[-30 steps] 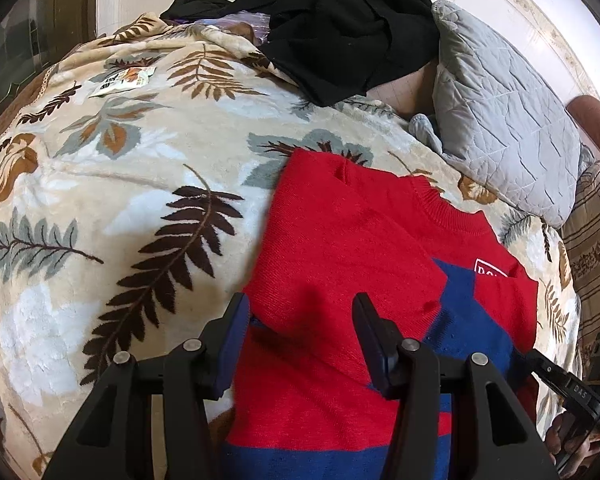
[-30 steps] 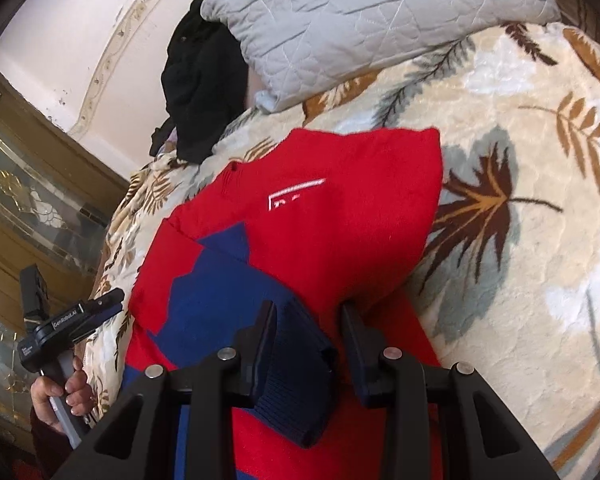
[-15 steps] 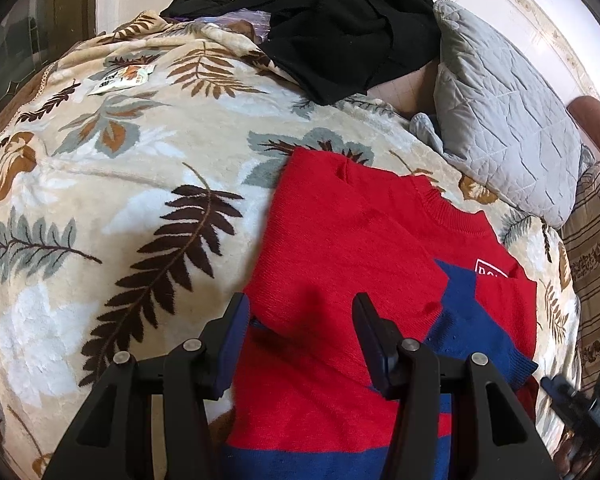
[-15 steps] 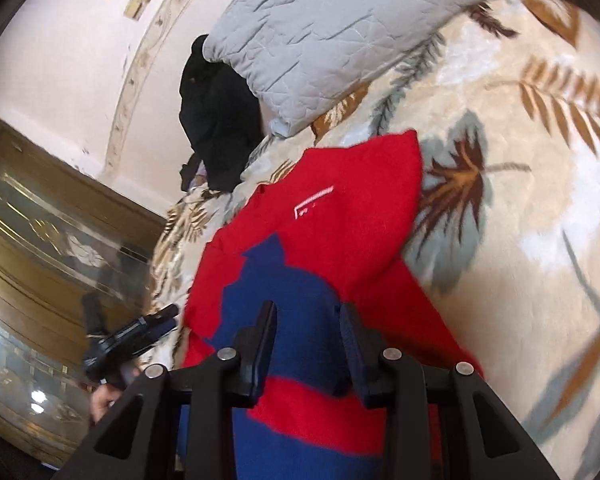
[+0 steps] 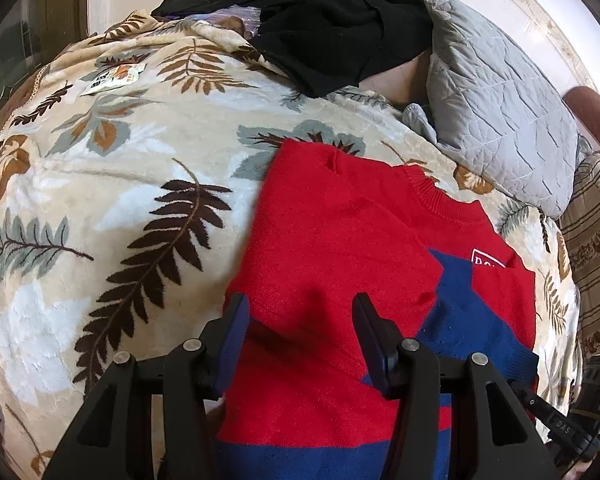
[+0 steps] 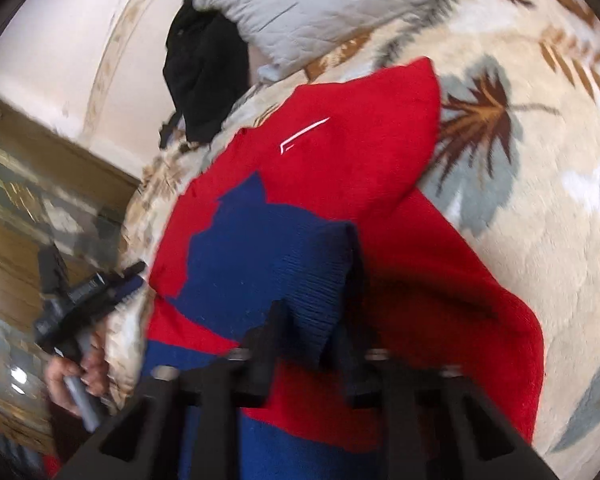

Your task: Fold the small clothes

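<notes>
A red and blue knit sweater [image 5: 340, 220] lies flat on a leaf-patterned blanket [image 5: 100, 200], neck toward the pillow. My left gripper [image 5: 302, 324] stands open over its left side, one finger at each side of a red fold, pads not pressing. In the right wrist view the sweater [image 6: 340, 152] fills the middle. The jaws of my right gripper [image 6: 314, 332] are closing, and its pads pinch the ribbed blue cuff [image 6: 312, 280] of a sleeve folded across the chest. A hand [image 6: 72, 368] holds the left gripper at that view's left edge.
A grey quilted pillow [image 5: 500, 120] lies past the sweater's neck, with a heap of black clothes [image 5: 332, 20] behind it. A small printed packet [image 5: 116, 78] rests on the blanket at far left. A wooden cabinet [image 6: 20, 200] stands beside the bed.
The right gripper's jaws have narrowed onto the blue cuff, and it has shifted over the sweater. The left gripper has kept still and open.
</notes>
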Available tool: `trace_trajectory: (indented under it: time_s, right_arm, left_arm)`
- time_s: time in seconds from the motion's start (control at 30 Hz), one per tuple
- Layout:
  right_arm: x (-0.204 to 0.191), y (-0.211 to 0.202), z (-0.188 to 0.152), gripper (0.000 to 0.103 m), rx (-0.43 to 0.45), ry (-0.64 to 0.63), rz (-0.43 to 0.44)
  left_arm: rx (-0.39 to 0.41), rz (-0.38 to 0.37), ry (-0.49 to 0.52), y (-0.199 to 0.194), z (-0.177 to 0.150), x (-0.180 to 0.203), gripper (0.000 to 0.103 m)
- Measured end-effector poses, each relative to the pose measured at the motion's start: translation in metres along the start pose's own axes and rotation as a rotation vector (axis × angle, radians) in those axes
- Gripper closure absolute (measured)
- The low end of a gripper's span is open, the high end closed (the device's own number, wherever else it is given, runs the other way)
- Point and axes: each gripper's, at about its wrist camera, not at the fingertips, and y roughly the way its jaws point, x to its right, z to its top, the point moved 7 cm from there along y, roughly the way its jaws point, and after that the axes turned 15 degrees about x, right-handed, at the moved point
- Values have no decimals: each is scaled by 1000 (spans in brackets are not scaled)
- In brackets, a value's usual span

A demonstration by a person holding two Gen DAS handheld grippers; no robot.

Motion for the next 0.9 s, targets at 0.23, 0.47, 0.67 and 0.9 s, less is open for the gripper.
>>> trace_trajectory:
  time_s: [0.23, 0.47, 0.67, 0.9]
  right_arm:
    - [-49, -31, 49, 94, 183, -203, -26]
    - [-8, 2, 83, 95, 193, -225, -189]
    - [50, 0, 75, 91, 131, -12, -274]
    - [-19, 1, 88, 90, 174, -103, -92]
  left_arm:
    - [0, 9, -17, 2, 3, -4, 49]
    - [-15, 28, 8, 12, 2, -1, 49]
    - [-44, 64, 30, 23, 0, -6, 48]
    - [-77, 119, 100, 39, -9, -7, 41]
